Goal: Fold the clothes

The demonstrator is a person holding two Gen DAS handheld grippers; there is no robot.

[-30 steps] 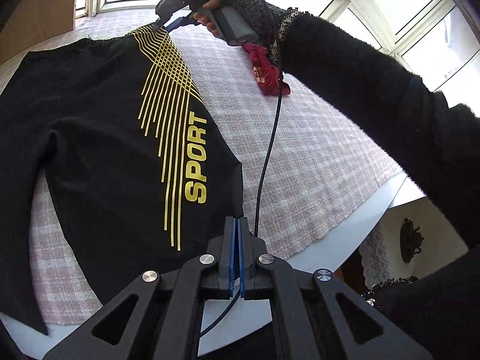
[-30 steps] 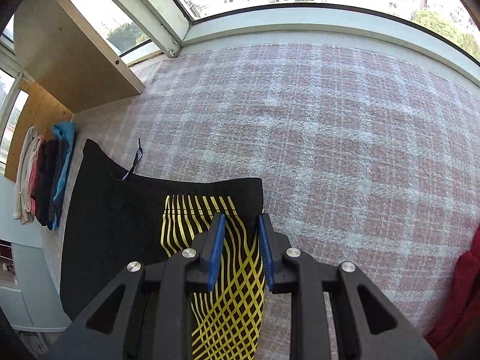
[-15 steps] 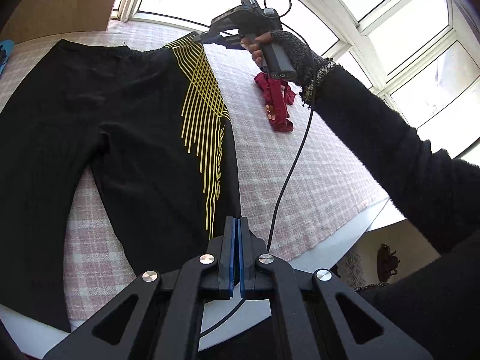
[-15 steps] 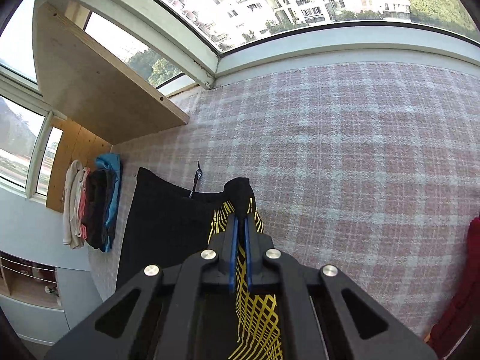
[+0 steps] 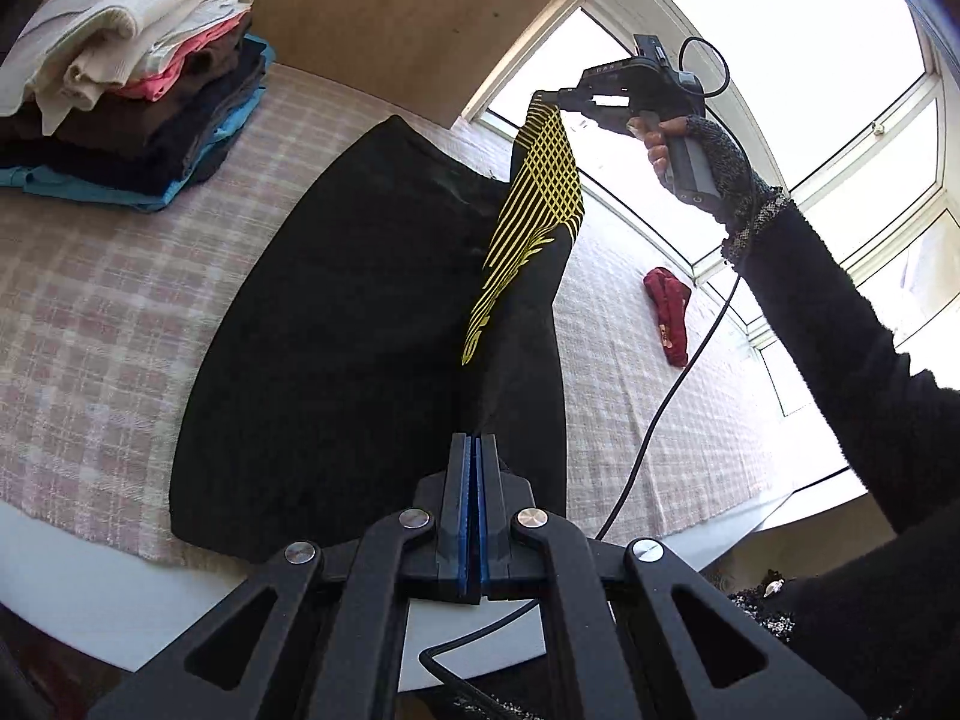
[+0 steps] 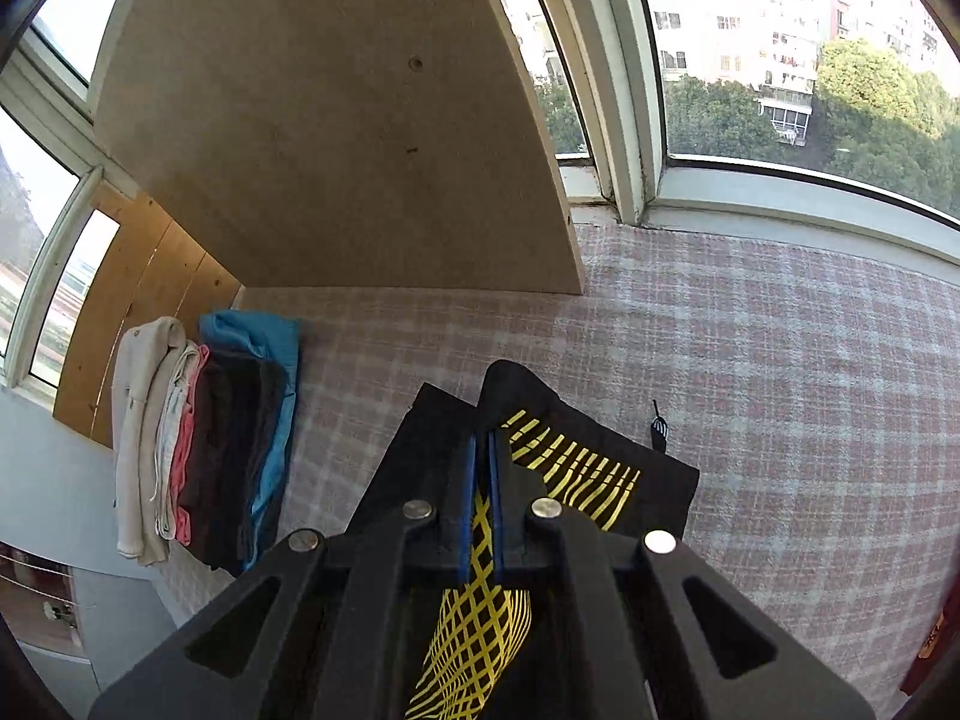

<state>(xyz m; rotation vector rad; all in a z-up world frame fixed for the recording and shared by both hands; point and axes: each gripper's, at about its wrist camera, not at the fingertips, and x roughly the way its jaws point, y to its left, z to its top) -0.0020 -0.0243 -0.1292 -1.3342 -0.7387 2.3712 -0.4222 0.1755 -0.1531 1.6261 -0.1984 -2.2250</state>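
Black sport pants with yellow stripes (image 5: 336,348) lie on the pink checked tablecloth (image 5: 90,300). My left gripper (image 5: 471,441) is shut on the hem of the striped leg near the table's front edge. My right gripper (image 6: 482,441) is shut on the waistband corner of the pants (image 6: 576,468) and holds it raised above the table; it shows in the left wrist view (image 5: 549,97) at the top. The striped leg hangs lifted between the two grippers, over the other leg lying flat.
A stack of folded clothes (image 5: 120,90) sits at the table's left, also in the right wrist view (image 6: 204,438). A red garment (image 5: 667,312) lies at the right. A wooden board (image 6: 336,138) leans against the windows behind. A black cable (image 5: 660,408) hangs from the right gripper.
The right gripper closed on the waistband corner and lifted it. Both grippers have swung the striped leg up and leftward over the other leg; the folded stack came into view.
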